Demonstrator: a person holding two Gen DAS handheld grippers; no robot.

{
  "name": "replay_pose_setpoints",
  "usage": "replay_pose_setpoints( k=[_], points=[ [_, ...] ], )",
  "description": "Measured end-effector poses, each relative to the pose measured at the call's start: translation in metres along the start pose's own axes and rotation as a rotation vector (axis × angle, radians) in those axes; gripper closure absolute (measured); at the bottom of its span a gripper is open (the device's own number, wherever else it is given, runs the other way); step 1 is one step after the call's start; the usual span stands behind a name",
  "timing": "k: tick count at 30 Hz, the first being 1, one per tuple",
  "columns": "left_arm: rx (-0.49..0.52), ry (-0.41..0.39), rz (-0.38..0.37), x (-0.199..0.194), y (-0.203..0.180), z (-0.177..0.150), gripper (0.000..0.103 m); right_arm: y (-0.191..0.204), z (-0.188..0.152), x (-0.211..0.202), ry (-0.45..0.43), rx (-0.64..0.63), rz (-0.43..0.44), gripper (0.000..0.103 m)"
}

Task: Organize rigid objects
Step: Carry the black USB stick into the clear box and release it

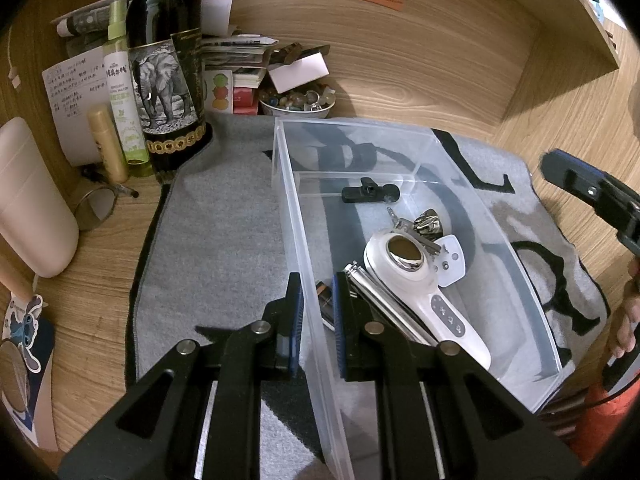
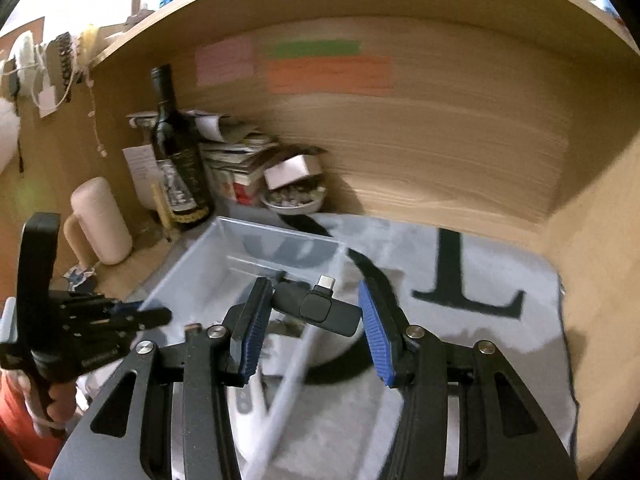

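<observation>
The right gripper [image 2: 314,322] holds a small black plastic adapter with a silver USB-C plug [image 2: 316,306] between its blue ribbed pads [image 2: 250,332]. The pads press on the two ends of the adapter, so its long axis lies across the jaws, from one pad to the other, and the plug points away from the camera and a little upward. The body is matt black, rounded, with a square button in the middle.

The clear plastic storage box [image 1: 404,128] lies in front of this gripper and to its left, low on the grey towel with black letters [image 1: 224,216]. In my judgement the adapter must travel forward and down, over the near wall, to join the other things there.

The left gripper [image 1: 318,316] is shut on the box's side wall, one pad outside and one inside, and steadies it. Inside the box lie a black clip-shaped piece [image 1: 370,193], a bunch of keys [image 1: 420,224], a white handheld device with a metal oval head [image 1: 416,280] and a metal nail clipper [image 1: 380,300]. The far half of the box has more free floor.
</observation>
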State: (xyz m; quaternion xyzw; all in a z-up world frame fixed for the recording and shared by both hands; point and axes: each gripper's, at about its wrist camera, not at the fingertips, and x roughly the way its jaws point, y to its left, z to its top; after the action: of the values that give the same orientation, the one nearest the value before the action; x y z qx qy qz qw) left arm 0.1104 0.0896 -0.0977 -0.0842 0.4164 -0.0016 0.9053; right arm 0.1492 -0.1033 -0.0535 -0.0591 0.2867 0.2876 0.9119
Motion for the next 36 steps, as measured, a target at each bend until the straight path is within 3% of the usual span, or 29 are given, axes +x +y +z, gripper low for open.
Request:
replay_pose_setpoints(
  k=[6, 16, 25, 29, 33, 36],
  points=[
    [0.000, 0.000, 0.000, 0.000, 0.000, 0.000, 0.091, 0.018, 0.005, 0.027, 0.043, -0.050, 0.052, 0.061],
    [-0.005, -0.001, -0.007, 0.000, 0.000, 0.000, 0.091, 0.028, -0.004, 0.073, 0.189, -0.080, 0.105, 0.061],
    [-0.008, 0.001, -0.004, 0.000, 0.001, 0.000, 0.091, 0.036, -0.007, 0.075, 0.207, -0.122, 0.089, 0.061],
    [0.001, 0.005, 0.011, 0.000, -0.001, 0.000, 0.091, 0.039, -0.006, 0.066, 0.175, -0.141, 0.074, 0.045],
    [0.001, 0.006, 0.023, -0.002, -0.002, 0.000, 0.091, 0.037, -0.003, 0.049, 0.132, -0.148, 0.069, 0.042],
    [0.005, -0.011, 0.045, -0.009, -0.004, 0.001, 0.091, 0.033, -0.002, 0.035, 0.096, -0.141, 0.055, 0.032]
  ],
)
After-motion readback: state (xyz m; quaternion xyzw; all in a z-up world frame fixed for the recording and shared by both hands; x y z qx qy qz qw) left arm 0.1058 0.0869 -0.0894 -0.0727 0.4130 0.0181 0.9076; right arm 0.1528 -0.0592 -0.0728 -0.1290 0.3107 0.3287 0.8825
